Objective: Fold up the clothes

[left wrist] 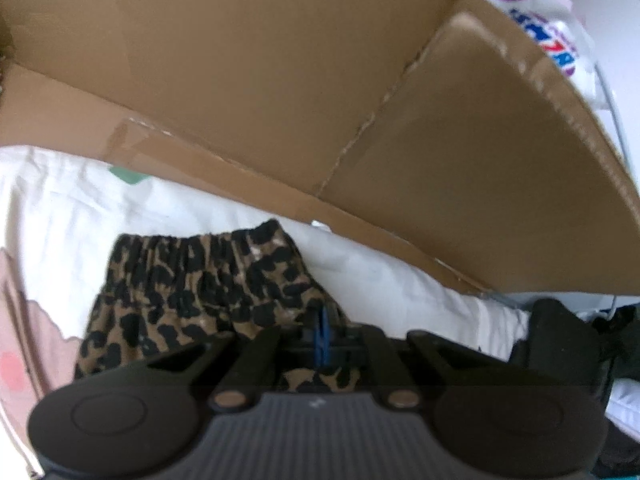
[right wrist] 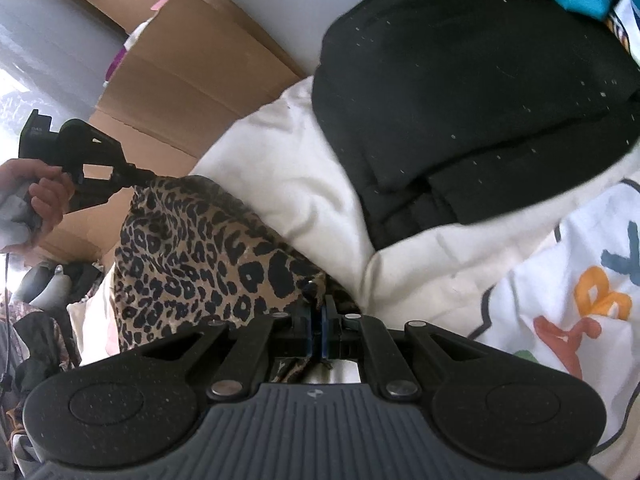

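A leopard-print garment point(left wrist: 192, 288) with an elastic waistband lies over white bedding point(left wrist: 72, 216). My left gripper point(left wrist: 323, 334) is shut on the leopard-print garment at its near edge, blue pads pressed together. In the right wrist view the leopard-print garment point(right wrist: 200, 256) stretches between both grippers. My right gripper point(right wrist: 319, 320) is shut on one corner of it. The left gripper point(right wrist: 138, 174), held by a hand point(right wrist: 40, 204), pinches the far corner, lifted off the bedding.
A large open cardboard box point(left wrist: 280, 80) stands just behind the garment. A black folded garment point(right wrist: 472, 100) lies on the white bedding point(right wrist: 304, 184) at the upper right. A white printed cloth point(right wrist: 580, 288) with coloured letters lies to the right. A pink cloth point(left wrist: 24, 344) sits at the left.
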The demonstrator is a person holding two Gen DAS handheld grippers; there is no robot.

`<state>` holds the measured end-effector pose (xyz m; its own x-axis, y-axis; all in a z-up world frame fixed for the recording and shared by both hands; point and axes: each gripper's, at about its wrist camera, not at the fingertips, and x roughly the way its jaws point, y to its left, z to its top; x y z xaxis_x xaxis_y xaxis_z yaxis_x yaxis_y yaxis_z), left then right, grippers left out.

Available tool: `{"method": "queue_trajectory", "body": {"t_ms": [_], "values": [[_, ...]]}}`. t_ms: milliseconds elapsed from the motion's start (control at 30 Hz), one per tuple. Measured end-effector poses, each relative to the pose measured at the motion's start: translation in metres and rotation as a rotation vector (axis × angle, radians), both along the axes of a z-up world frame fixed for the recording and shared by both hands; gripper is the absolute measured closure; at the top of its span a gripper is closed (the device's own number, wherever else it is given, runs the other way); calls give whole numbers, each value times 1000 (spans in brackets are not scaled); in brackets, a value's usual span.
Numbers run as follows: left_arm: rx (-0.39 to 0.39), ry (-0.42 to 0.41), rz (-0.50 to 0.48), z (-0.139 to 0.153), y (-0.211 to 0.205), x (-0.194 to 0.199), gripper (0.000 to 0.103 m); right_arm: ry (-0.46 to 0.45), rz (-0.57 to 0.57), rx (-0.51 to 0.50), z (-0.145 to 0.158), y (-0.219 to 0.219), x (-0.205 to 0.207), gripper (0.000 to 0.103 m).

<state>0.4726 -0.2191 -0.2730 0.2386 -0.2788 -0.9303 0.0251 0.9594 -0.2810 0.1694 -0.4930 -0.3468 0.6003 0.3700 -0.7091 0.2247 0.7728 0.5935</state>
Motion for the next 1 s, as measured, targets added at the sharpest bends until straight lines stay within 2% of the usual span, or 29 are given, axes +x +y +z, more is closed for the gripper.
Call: {"method": "queue_trajectory", "body": {"t_ms": [233,433,467,567,600,767,933,1000], "values": [[-32,12,-22,-34,-11,10,102,5,18,-29,-5,6,-4,101],[-8,13,-91,-50,-28,13,100,8,16,-50,-5,13,-8,101],[-10,12,-93,-48,-29,12,97,10,15,-51,-5,14,-9,100],[-26,2,-111,-35,-30,6,81,19,5,-54,-3,15,-11,99],[-27,-6,-126,-30,-30,2,79,16,6,-63,0,16,-12,99],[-16,-16,-178,-14,-24,-16,79,-7,0,-91,9,20,-16,97],[-1,15,-206,-31,-25,-22,80,-4,-2,-98,8,21,-18,97],[17,36,-208,-39,-28,-22,85,-3,-4,-97,8,21,-18,97]]}}
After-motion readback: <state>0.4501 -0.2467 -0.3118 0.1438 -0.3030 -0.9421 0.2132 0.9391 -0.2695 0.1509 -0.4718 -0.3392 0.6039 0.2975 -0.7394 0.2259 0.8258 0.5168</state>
